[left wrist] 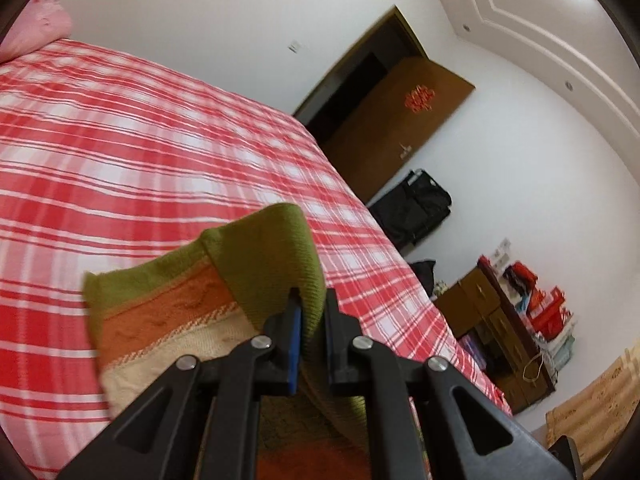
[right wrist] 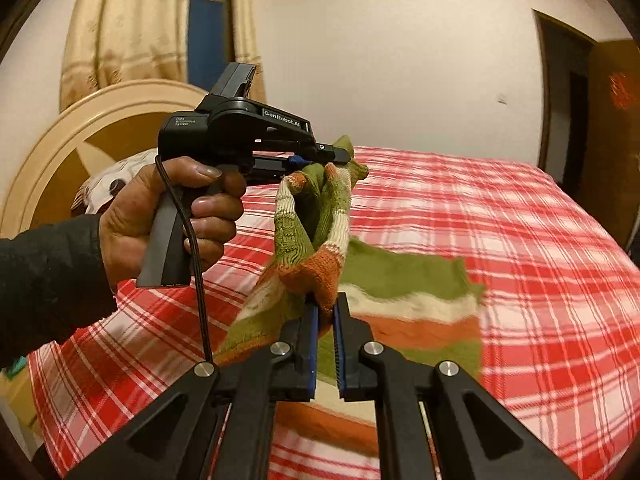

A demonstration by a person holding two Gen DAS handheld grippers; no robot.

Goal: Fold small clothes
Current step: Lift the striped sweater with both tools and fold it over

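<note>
Both tools have a grip on the same knitted sweater (right wrist: 320,240), the green, orange and cream striped one. The left tool (left wrist: 310,320) has its fingers pinched tight on a green fold of it, held up above the bed (left wrist: 140,140), with the rest of the knit draping back under the tool. From the right wrist view you can see that left tool (right wrist: 340,154) out ahead and to the left, roughly level and pointing right, with the person's hand (right wrist: 168,216) wrapped round the pistol handle, dark sleeve, cable hanging down. The right tool (right wrist: 326,304) is nearly closed on an orange bit of the sweater right at its tips. The sweater hangs bunched between the two tools, and its lower part trails onto the bed past the right tool's tips.

The bed has a red and white plaid sheet. Beyond it: a white wall, a brown door (left wrist: 400,120), a black suitcase (left wrist: 416,204), and curtains (right wrist: 120,28) behind a rounded headboard (right wrist: 80,140).
</note>
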